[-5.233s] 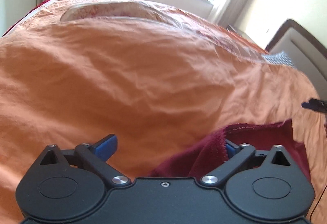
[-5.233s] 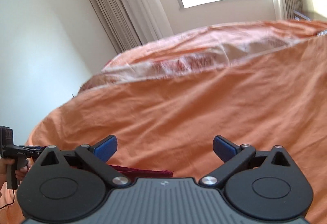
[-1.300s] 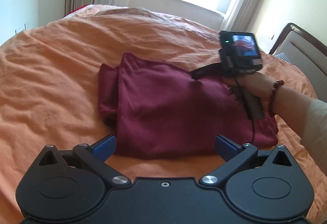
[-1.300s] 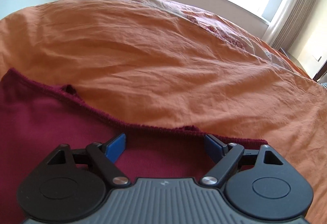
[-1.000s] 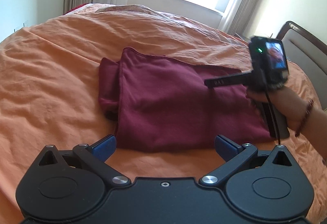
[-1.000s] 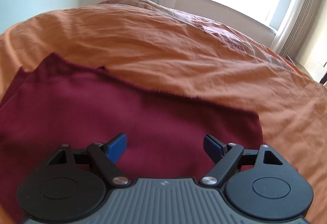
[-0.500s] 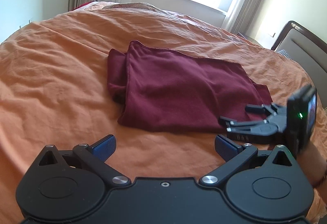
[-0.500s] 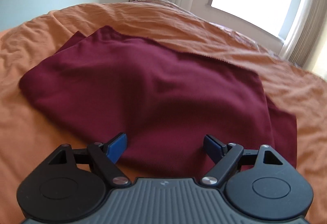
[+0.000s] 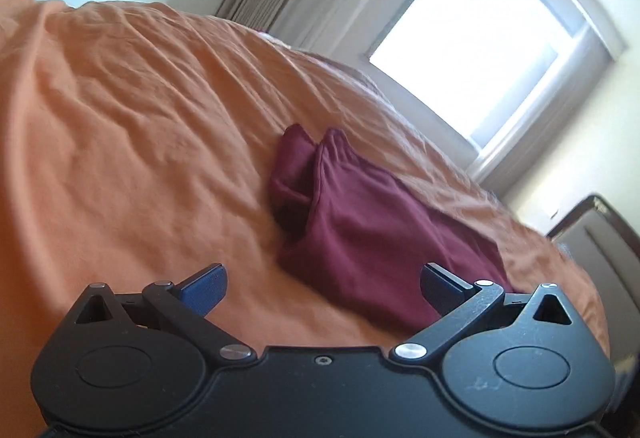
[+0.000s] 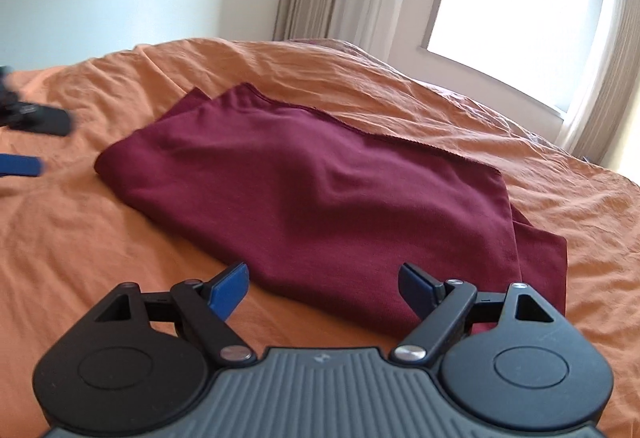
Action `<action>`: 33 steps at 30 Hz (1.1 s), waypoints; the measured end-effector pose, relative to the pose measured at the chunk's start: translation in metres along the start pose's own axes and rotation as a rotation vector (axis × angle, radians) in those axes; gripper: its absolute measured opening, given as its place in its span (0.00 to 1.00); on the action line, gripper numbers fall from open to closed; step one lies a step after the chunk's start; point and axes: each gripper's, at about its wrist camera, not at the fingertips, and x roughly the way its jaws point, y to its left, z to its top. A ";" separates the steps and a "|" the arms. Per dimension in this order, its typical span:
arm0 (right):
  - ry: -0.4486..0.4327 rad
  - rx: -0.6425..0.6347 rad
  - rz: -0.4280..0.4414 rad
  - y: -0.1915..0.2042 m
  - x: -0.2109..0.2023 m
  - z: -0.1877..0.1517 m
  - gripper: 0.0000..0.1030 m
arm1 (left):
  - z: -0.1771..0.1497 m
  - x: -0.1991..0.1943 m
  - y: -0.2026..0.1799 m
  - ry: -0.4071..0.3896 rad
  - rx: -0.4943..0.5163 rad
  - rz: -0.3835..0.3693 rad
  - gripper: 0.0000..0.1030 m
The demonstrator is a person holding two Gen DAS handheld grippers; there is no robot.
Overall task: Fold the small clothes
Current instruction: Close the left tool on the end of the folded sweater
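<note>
Daylight pours in from the window (image 9: 476, 86) in my left wrist view, blown out to pure white with no detail behind the glass — the same glare sits at the upper right of the right wrist view. Everything else is softly lit, no hard shadows; only shallow shading in the creases of the orange bedspread (image 9: 120, 142) and under the folded edge of the maroon garment (image 10: 320, 190). My left view is tilted and smeared, especially toward the right edge. Both views bulge with fisheye curvature and go black in the corners. At the right view's left border, dark and blue shapes are blurred
</note>
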 end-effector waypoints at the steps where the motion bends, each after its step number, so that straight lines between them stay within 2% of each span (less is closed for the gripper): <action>1: -0.005 -0.005 -0.002 0.000 -0.002 0.000 0.84 | 0.002 0.009 0.003 -0.003 -0.021 -0.020 0.99; 5: -0.023 -0.012 -0.006 -0.002 -0.008 0.002 0.84 | 0.009 0.047 0.022 0.022 -0.112 -0.076 0.99; 7: -0.034 0.001 -0.006 -0.005 -0.010 0.005 0.84 | 0.018 0.062 0.027 0.022 -0.099 -0.091 0.99; 10: -0.049 0.024 -0.005 -0.011 -0.012 0.008 0.84 | 0.034 0.090 0.028 0.085 -0.062 -0.084 0.99; 14: -0.058 0.031 -0.006 -0.014 -0.010 0.011 0.84 | 0.049 0.124 0.028 0.140 -0.037 -0.113 0.99; 18: -0.055 0.048 -0.007 -0.018 -0.008 0.010 0.84 | 0.061 0.158 0.025 0.204 -0.064 -0.169 0.99; 22: -0.047 0.034 -0.023 -0.023 -0.004 0.009 0.84 | 0.071 0.188 0.021 0.259 -0.133 -0.224 0.98; 24: -0.052 0.040 -0.040 -0.028 0.001 0.014 0.84 | 0.076 0.196 0.020 0.289 -0.162 -0.245 0.87; 26: -0.066 0.053 -0.048 -0.033 0.004 0.020 0.84 | 0.079 0.202 0.021 0.336 -0.175 -0.286 0.47; 27: -0.076 0.060 -0.051 -0.034 0.005 0.023 0.84 | 0.081 0.205 0.022 0.343 -0.159 -0.282 0.36; 28: -0.084 0.067 -0.050 -0.036 0.005 0.025 0.84 | 0.082 0.205 0.022 0.350 -0.124 -0.279 0.17; 31: -0.097 0.083 -0.035 -0.036 0.009 0.026 0.84 | 0.082 0.207 0.028 0.377 -0.102 -0.280 0.16; 33: -0.095 0.080 -0.029 -0.035 0.015 0.027 0.84 | 0.084 0.205 0.028 0.364 -0.109 -0.273 0.15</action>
